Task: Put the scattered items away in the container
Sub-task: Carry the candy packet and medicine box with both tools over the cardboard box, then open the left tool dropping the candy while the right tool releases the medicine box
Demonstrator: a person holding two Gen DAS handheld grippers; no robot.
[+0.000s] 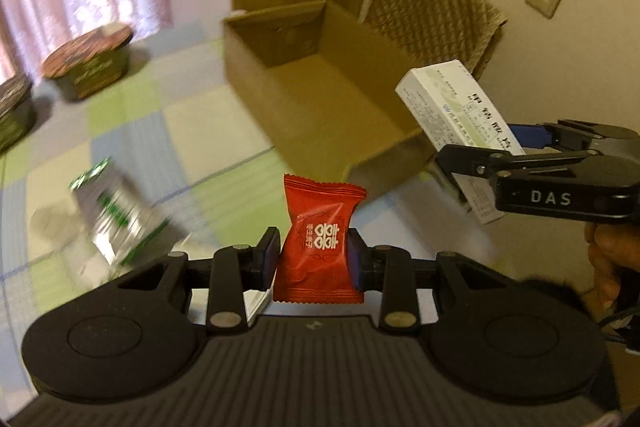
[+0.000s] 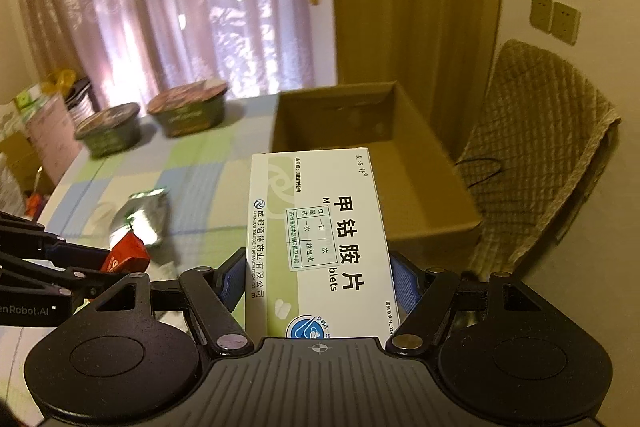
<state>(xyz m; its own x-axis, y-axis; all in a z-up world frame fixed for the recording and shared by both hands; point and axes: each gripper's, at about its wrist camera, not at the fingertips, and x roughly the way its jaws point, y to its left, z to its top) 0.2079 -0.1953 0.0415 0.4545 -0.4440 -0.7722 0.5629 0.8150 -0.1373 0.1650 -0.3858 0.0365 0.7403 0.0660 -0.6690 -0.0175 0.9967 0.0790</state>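
Medicine box (image 2: 320, 243) lengthwise forward in right gripper (image 2: 316, 279).

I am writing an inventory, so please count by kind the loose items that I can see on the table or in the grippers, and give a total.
Red candy packet, held in the left gripper: 1
White medicine box, held in the right gripper: 1
Silver-green foil pouch, lying on the table: 1
Lidded noodle bowls, standing on the table: 2
Total: 5
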